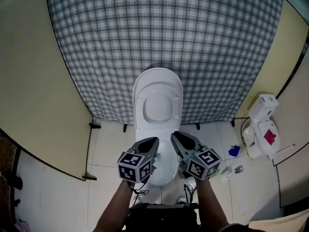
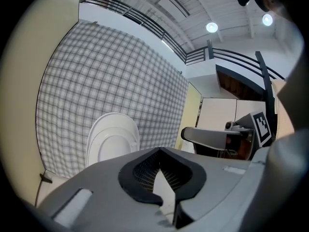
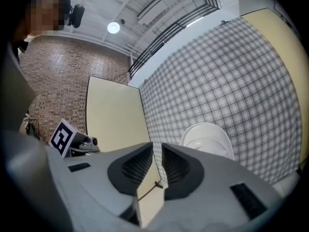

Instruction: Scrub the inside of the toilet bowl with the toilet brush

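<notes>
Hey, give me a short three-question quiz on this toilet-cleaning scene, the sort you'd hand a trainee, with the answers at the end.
1. True or false: the toilet lid stands raised against the checked curtain.
2. What is between the jaws of the left gripper and the right gripper? A) a toilet brush B) nothing C) a blue cloth
3. Fill in: in the head view, the small blue thing on the floor lies to the ___ of the toilet bowl.
Key: 1 true; 2 B; 3 right.
</notes>
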